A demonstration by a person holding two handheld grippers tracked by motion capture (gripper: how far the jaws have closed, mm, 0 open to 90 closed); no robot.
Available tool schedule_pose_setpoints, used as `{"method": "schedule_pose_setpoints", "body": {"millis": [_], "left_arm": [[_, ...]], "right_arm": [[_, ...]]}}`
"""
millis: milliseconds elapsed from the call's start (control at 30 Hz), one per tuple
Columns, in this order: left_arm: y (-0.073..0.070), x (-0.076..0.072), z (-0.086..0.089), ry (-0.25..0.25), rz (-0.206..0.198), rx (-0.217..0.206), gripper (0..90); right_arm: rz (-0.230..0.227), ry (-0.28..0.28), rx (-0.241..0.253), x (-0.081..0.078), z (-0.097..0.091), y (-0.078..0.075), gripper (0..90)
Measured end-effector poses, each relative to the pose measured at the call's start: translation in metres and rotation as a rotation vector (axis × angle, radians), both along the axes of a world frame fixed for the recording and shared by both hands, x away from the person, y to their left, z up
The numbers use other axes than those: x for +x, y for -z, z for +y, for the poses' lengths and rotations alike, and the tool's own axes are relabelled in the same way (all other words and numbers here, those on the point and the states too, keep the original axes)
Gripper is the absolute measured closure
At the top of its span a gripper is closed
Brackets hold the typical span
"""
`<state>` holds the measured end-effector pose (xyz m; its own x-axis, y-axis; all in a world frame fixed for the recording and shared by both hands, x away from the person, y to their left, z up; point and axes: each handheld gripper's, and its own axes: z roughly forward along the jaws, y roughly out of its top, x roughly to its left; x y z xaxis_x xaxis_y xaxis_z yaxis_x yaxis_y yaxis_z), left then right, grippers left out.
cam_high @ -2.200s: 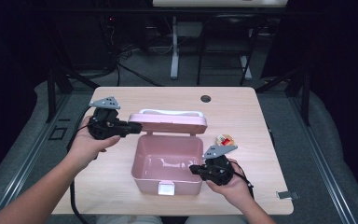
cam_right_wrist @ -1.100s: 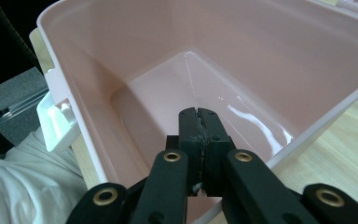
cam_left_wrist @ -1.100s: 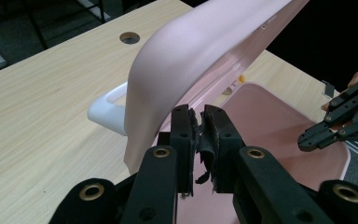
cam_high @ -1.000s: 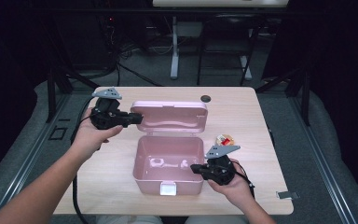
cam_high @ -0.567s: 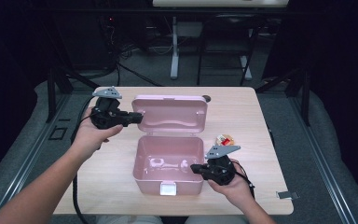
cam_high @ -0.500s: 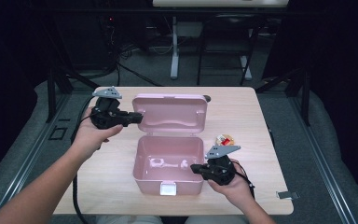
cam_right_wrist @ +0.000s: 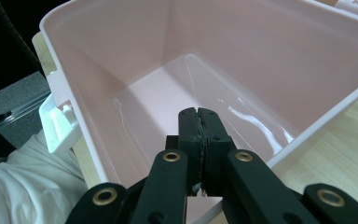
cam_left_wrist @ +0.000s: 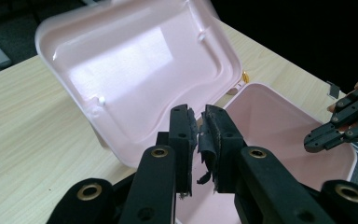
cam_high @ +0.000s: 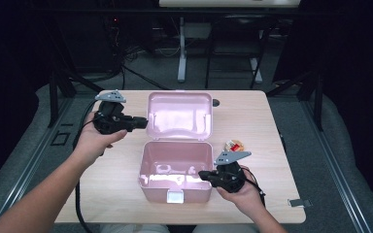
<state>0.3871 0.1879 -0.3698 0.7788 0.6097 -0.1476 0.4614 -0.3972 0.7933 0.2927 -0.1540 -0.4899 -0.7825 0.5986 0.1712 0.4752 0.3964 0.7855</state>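
Pink box (cam_high: 176,170) sits mid-table, lid (cam_high: 179,115) upright – left gripper (cam_high: 138,122), nearly closed on nothing, beside the lid; right gripper (cam_high: 205,175), shut, braces the box's rim – ease away gently

No readable txt, labels, brands, nos. or signs anywhere; pink box (cam_high: 175,165) & its lid (cam_high: 179,115) plain, no print; small red/yellow item (cam_high: 233,145) on table (cam_high: 252,116) too small & blurred to read
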Motion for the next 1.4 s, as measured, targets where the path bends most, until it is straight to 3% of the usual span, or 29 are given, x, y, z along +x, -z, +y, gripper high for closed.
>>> {"method": "schedule_pose_setpoints", "body": {"millis": [200, 467, 700, 867, 967, 1233, 1400], "left_arm": [[0.007, 0.001, -0.003, 0.001, 0.013, 0.011, 79.5], [0.016, 0.0, -0.002, -0.006, 0.038, -0.025, 70.3], [0.031, 0.003, 0.006, -0.052, 0.058, -0.023, 63.2], [0.04, 0.003, 0.016, -0.101, 0.042, -0.036, 60.1], [0.044, 0.003, 0.021, -0.124, 0.03, -0.011, 59.0], [0.055, 0.005, 0.032, -0.2, 0.021, -0.034, 58.7], [0.063, 0.006, 0.031, -0.198, 0.048, 0.009, 55.9]], "right_arm": [[-0.003, 0.001, -0.002, 0.0, 0.0, 0.0, 89.9], [-0.002, -0.001, 0.005, 0.001, -0.001, 0.001, 89.9], [-0.002, 0.002, 0.007, 0.0, -0.001, 0.001, 89.2], [0.0, -0.002, 0.016, 0.0, -0.001, 0.001, 87.0], [0.002, -0.004, 0.014, 0.0, 0.0, 0.0, 85.7], [0.009, -0.012, 0.023, 0.001, 0.0, -0.001, 80.4], [0.01, -0.015, 0.01, 0.0, 0.002, -0.002, 76.7]]}}
